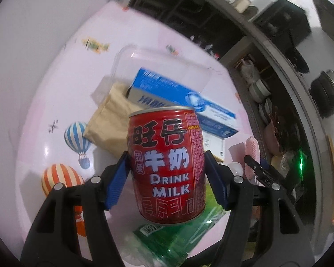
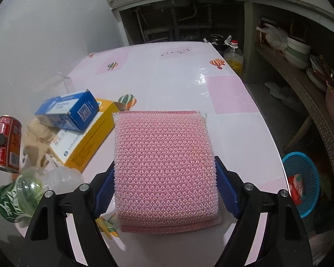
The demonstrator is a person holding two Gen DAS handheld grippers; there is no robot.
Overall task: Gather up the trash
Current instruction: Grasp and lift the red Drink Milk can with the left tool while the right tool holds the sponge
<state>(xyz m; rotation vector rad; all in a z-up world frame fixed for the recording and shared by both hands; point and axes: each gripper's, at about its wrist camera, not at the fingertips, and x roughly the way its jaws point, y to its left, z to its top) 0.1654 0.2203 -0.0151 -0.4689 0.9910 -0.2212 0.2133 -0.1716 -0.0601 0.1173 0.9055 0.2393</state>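
My left gripper (image 1: 165, 155) is shut on a red milk can (image 1: 167, 164), its blue pads pressing both sides. The can is upright and held above the pink table (image 1: 55, 84). From the right wrist view the same can (image 2: 7, 142) hangs at the far left over the trash pile. My right gripper (image 2: 164, 162) is shut on a pink mesh scouring pad (image 2: 164, 155), which fills the gap between its pads, low over the table (image 2: 184, 71). A blue wastebasket (image 2: 302, 182) with a red wrapper inside stands on the floor at the right.
Under and behind the can lie a blue box (image 1: 182, 98), a brown paper bag (image 1: 109, 120), a clear plastic tub (image 1: 162, 66) and a green bottle (image 1: 173, 235). A yellow box (image 2: 86, 142) sits beneath the blue box. An oil bottle (image 2: 233, 57) stands off the table's far corner. Shelves with bowls (image 2: 298, 51) run along the right.
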